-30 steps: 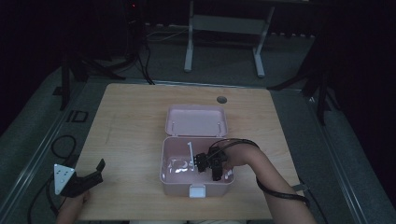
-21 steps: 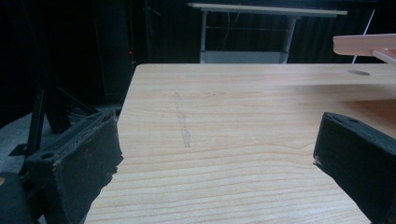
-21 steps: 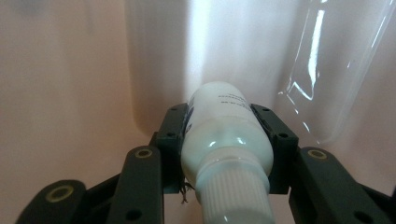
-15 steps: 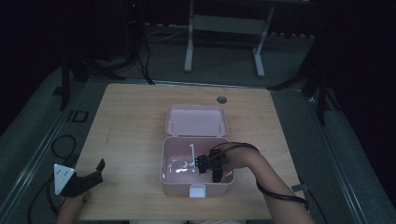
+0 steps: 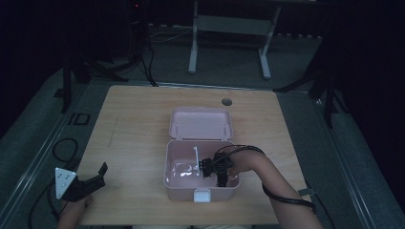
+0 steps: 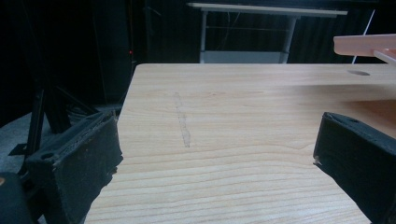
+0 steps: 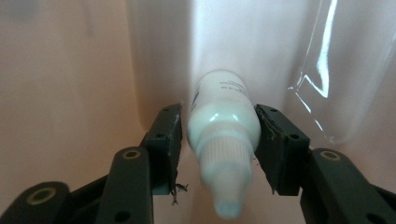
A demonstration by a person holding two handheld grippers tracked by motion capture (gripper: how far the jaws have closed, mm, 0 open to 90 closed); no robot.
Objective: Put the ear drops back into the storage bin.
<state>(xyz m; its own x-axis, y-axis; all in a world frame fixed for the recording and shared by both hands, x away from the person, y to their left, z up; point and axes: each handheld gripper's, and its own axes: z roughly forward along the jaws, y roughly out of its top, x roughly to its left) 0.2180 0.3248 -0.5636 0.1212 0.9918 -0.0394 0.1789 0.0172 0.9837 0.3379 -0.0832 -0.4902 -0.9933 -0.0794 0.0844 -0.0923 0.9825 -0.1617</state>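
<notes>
Right gripper view is showing the right tongs [image 7: 219, 140] inside the pink box [image 5: 174, 179], their jaws having just been easing apart, with a small white bottle [image 7: 224, 121] lying between them, cap pointing toward the camera; whether the pads are pressing its sides is hard to tell, since a thin gap is showing at the left pad. A clear plastic sheet [image 7: 322, 70] is glinting beside it. High view is showing the left tongs [image 5: 90, 181] resting spread wide and empty near the table [image 5: 133, 119] edge, well apart from the box.
</notes>
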